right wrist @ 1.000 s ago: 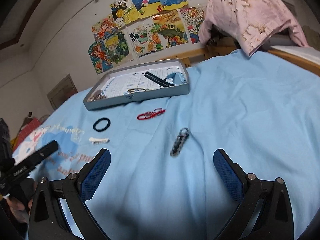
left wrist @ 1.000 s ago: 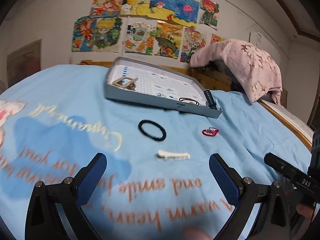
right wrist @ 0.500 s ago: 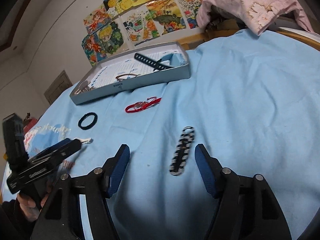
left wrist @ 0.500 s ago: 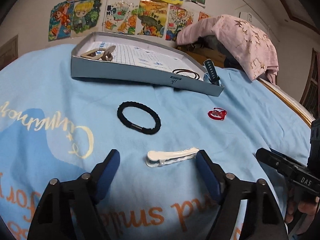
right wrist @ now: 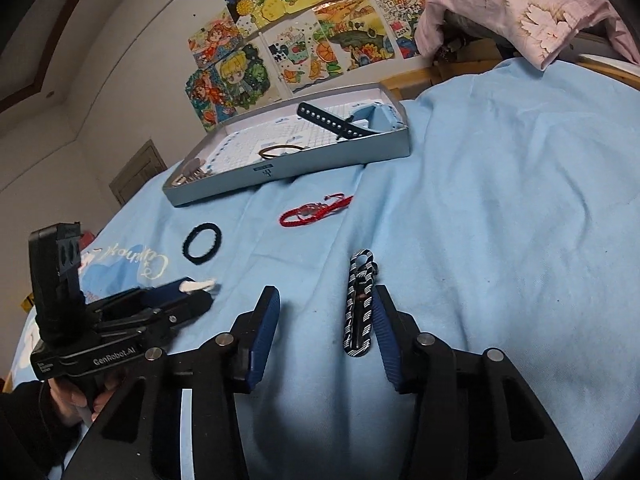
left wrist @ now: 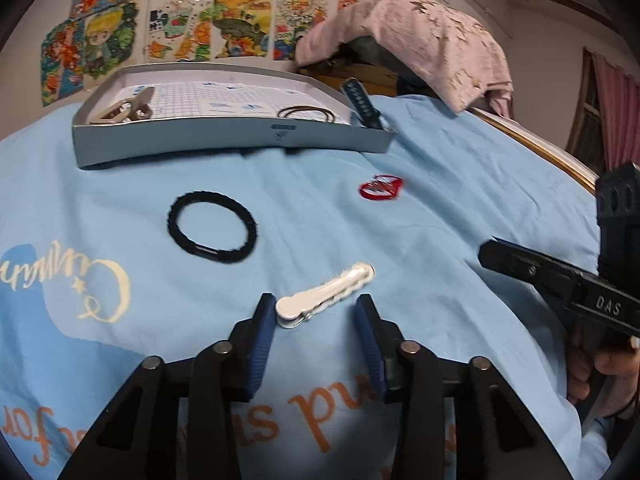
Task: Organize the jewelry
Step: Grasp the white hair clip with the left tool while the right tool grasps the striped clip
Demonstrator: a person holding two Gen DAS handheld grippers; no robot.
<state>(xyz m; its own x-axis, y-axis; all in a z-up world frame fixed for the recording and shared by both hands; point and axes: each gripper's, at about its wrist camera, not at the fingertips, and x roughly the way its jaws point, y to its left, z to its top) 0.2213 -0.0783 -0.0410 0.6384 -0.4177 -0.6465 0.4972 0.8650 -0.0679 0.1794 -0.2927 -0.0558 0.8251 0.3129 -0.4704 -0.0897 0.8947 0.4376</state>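
Since a second earlier, you lowered both tongs: left gripper (left wrist: 316, 316) was closing around the white ridged hair clip (left wrist: 325, 294) at its twelve o'clock, right gripper (right wrist: 326, 316) around the striped woven bracelet (right wrist: 360, 304). Neither was gripped; the soft sheet (left wrist: 460, 208) could bunch between the pads and spoil either pinch.

Left wrist view looking low and close over the blue bedsheet (left wrist: 460, 168) toward the tray (left wrist: 224, 140) at 12 o'clock, right wrist view facing it at 11 o'clock, both sharing tray, black hair tie (left wrist: 212, 226), wall drawings (right wrist: 304, 36).
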